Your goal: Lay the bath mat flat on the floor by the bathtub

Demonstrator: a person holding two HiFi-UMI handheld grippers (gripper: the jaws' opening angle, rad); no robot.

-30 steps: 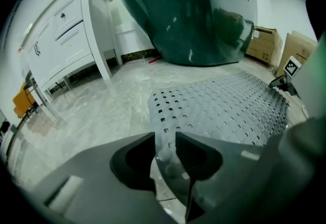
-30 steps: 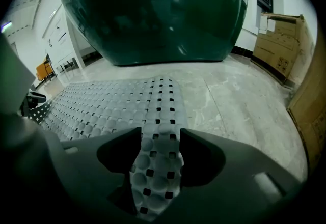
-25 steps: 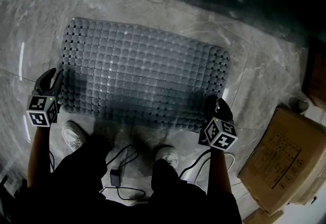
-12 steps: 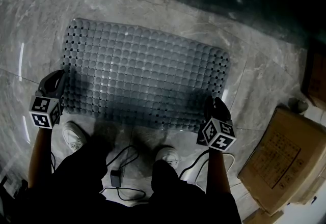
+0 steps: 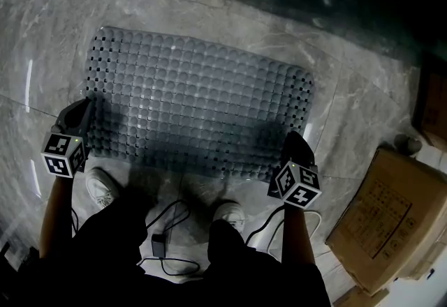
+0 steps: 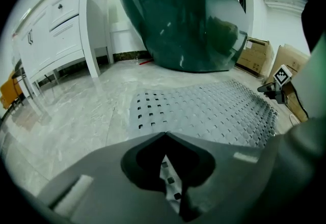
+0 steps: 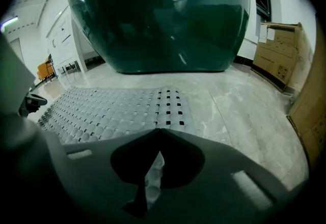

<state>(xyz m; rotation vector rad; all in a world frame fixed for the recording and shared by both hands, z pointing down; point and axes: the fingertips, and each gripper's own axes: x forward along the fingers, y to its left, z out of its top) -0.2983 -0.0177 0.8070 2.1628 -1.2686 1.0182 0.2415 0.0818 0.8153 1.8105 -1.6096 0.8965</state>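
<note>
Left hand-held gripper (image 6: 165,135) pinched shut on near-left edge of grey bubble-textured rubber bath mat (image 5: 195,103). Right hand-held gripper (image 7: 159,131): jaws just closed, near-right edge between them. Mat spread on grey marble floor (image 5: 363,110) before dark green bathtub (image 7: 158,19).

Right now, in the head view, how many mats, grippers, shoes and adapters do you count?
Bath mat: 1
Grippers: 2, left gripper and right gripper, whose fingers have just been closing onto the bath mat's edge
Shoes: 2, left shoe, right shoe
Power adapter: 1
Total: 6
</note>
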